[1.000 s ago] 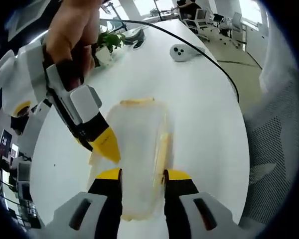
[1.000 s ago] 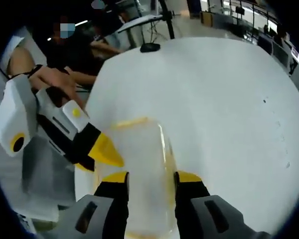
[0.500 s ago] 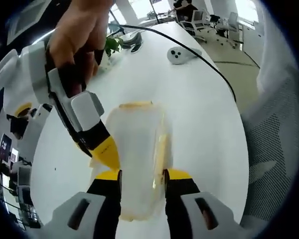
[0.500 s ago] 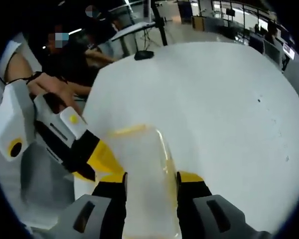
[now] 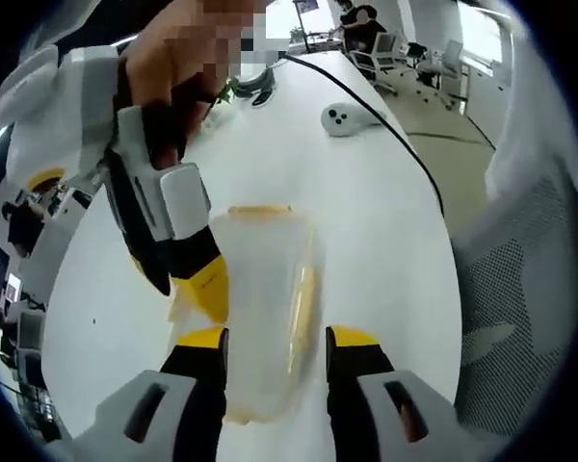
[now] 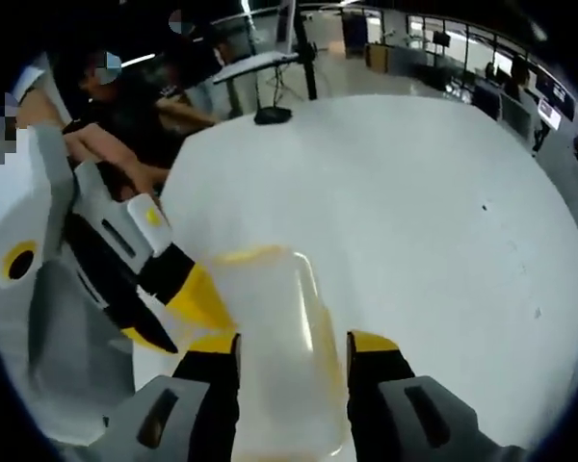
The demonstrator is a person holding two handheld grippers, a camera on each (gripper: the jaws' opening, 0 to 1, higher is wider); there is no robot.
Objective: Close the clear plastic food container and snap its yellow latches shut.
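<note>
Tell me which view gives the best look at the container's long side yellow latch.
Left gripper view: the side latch runs as a distinct yellow strip down the clear container, between that view's own jaws. In the right gripper view the same latch is a faint, washed-out yellow edge; the end latch reads more clearly there.

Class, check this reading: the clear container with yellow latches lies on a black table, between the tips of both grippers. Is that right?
One detail is wrong: the table is white, not black, as the left gripper view shows. The rest stands: the clear container with yellow latches lies between the tips of the left gripper and the right gripper.
</note>
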